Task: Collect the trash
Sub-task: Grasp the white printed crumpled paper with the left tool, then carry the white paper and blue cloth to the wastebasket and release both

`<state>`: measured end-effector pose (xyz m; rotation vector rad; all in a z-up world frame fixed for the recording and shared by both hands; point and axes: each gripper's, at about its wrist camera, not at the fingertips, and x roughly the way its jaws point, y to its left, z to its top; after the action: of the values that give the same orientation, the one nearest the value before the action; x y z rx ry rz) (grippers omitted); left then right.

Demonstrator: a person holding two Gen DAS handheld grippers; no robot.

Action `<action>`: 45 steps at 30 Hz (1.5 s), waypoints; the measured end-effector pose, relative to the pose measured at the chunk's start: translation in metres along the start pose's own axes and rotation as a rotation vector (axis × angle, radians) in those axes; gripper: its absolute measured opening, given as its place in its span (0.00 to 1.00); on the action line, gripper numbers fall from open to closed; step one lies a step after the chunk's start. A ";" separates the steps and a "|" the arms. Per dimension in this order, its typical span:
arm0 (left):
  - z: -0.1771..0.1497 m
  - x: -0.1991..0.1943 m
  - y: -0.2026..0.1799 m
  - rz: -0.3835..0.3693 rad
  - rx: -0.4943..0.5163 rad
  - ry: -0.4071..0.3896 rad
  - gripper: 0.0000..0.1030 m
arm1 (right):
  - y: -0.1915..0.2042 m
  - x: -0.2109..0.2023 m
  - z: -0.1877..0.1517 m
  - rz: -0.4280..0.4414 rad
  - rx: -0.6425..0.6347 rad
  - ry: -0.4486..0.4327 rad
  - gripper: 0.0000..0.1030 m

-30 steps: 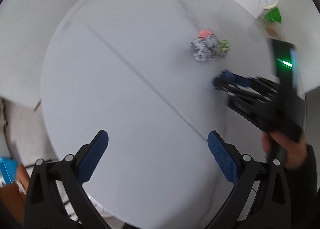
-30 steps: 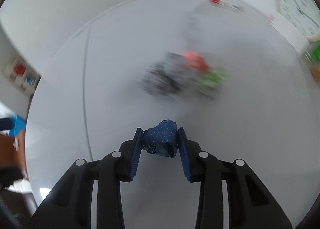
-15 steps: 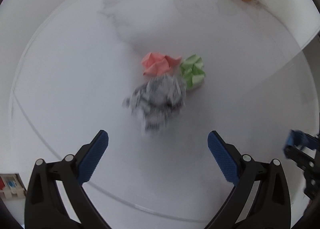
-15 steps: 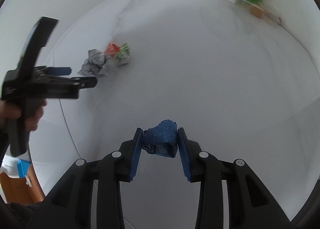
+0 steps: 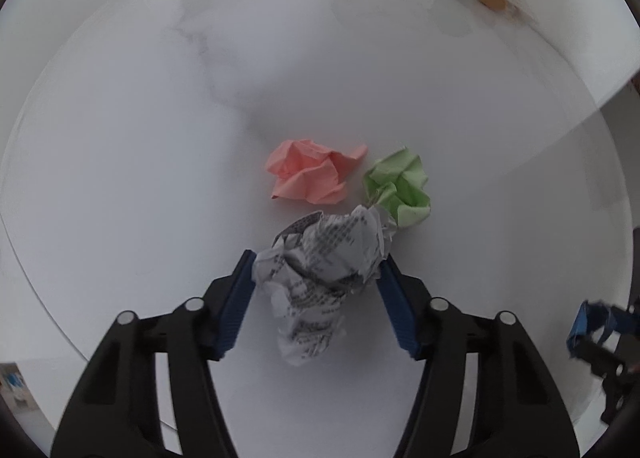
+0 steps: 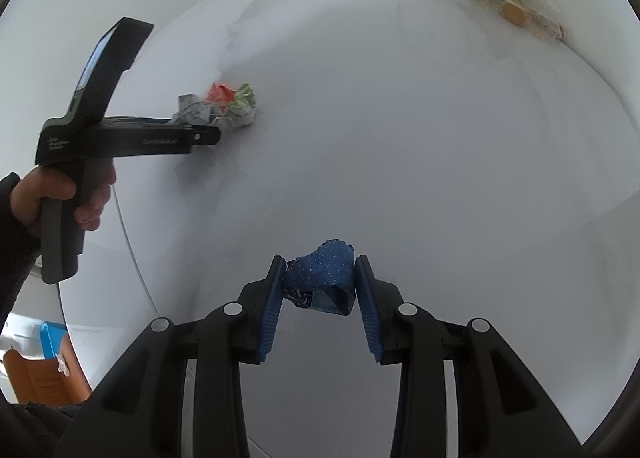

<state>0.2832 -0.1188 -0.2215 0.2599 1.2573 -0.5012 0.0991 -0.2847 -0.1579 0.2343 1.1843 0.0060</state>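
1. Newsprint ball [image 5: 320, 274], crumpled and grey, sits low in the centre of the left wrist view, on the white surface [image 5: 140, 138], with the left claw [image 5: 316, 278] around it; its jaws have just been closing and both blue pads now touch the paper
2. Squeeze until the wad is firmly pinched
3. Lift straight up, since the pink wad [image 5: 308, 174] and green wad [image 5: 400, 190] lie just above it in the frame, the green one touching it
4. Right claw [image 6: 320, 286] is narrow, clamped on a dark blue scrap [image 6: 324, 282], at the lower centre of its own view; keep that hold steady and clear of the surface
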 end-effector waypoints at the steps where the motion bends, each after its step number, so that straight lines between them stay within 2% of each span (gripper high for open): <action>1: -0.002 -0.002 0.000 -0.005 -0.008 0.000 0.54 | 0.002 -0.002 0.000 0.002 -0.006 -0.004 0.35; 9: -0.047 -0.049 0.009 -0.024 -0.107 -0.017 0.54 | 0.014 -0.015 -0.011 0.045 -0.045 -0.015 0.35; 13: -0.094 -0.076 0.018 -0.021 -0.207 -0.017 0.54 | 0.037 -0.018 -0.019 0.079 -0.124 -0.008 0.35; 20: -0.186 -0.121 0.046 0.058 -0.349 -0.016 0.54 | 0.099 -0.017 -0.046 0.160 -0.328 0.045 0.36; 25: -0.260 -0.152 0.068 0.125 -0.499 -0.025 0.54 | 0.149 -0.013 -0.075 0.242 -0.484 0.112 0.37; 27: -0.292 -0.164 0.077 0.156 -0.555 -0.029 0.54 | 0.173 -0.011 -0.086 0.280 -0.564 0.140 0.37; 33: -0.359 -0.187 0.101 0.205 -0.720 -0.038 0.55 | 0.248 -0.013 -0.107 0.358 -0.757 0.167 0.37; 38: -0.417 -0.183 0.125 0.196 -0.780 -0.003 0.55 | 0.297 -0.026 -0.115 0.367 -0.825 0.132 0.37; 39: -0.420 -0.175 0.129 0.188 -0.785 0.008 0.55 | 0.302 -0.027 -0.116 0.362 -0.827 0.127 0.37; 45: -0.494 -0.110 0.173 0.125 -0.820 0.112 0.55 | 0.334 -0.033 -0.132 0.332 -0.765 0.143 0.37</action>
<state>-0.0699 0.2784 -0.2786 -0.3296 1.4435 0.1605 0.0044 0.0606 -0.1130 -0.2531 1.1925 0.7630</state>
